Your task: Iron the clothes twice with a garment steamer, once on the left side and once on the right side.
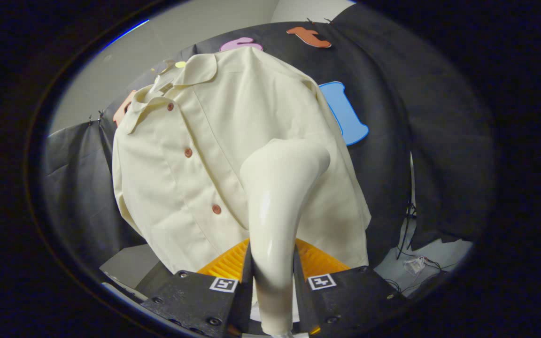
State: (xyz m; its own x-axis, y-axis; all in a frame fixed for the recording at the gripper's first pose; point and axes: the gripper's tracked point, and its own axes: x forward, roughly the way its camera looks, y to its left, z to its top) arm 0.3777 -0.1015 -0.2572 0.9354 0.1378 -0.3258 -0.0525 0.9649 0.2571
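A cream short-sleeved shirt (190,155) with brown buttons hangs against the booth wall, its collar at the top and its button placket running down beside the steamer. A white garment steamer (277,197) rises between my fingers, its handle clamped by both. My gripper (273,277) is shut on that handle. The steamer's head (294,152) rests against the shirt's front panel, to the right of the placket, about level with the middle button. The lower part of the shirt behind the steamer is hidden.
Black cloth (416,141) hangs behind and to both sides of the shirt. Thin cables (409,225) dangle at the right, down toward a pale floor with a small crumpled wrapper (413,265). A grey surface (129,265) lies below the shirt's left hem.
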